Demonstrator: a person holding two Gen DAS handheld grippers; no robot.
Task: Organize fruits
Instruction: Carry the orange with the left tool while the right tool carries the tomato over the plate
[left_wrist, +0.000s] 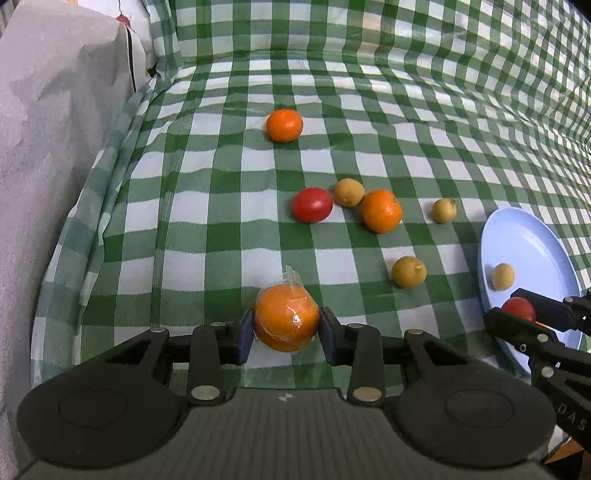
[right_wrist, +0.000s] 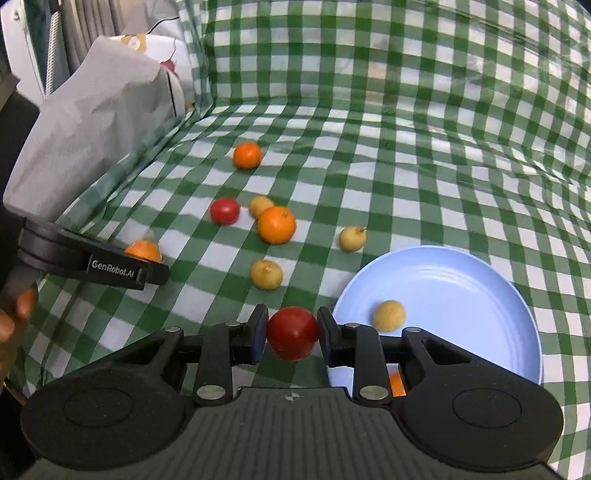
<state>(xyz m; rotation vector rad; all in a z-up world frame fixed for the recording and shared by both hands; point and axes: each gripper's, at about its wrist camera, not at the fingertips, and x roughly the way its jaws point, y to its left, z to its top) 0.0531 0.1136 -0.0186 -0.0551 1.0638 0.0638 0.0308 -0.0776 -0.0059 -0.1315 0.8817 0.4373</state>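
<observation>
Left tongs (left_wrist: 286, 328) clamped on wrapped orange (left_wrist: 287, 318), right tongs (right_wrist: 291, 334) on red tomato (right_wrist: 291, 332); lower it onto blue plate (right_wrist: 461, 284) clear of the longan (right_wrist: 389, 315) before releasing.

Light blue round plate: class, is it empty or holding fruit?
Holding fruit. One small yellow-brown round fruit lies on the light blue round plate; something orange shows at its near edge, unidentifiable.

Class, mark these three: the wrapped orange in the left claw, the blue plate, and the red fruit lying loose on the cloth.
wrapped orange (left_wrist: 287, 320), left wrist view, centre of its front.
blue plate (right_wrist: 458, 280), right wrist view, bare inner surface.
loose red fruit (left_wrist: 312, 205), left wrist view, middle of its skin.
</observation>
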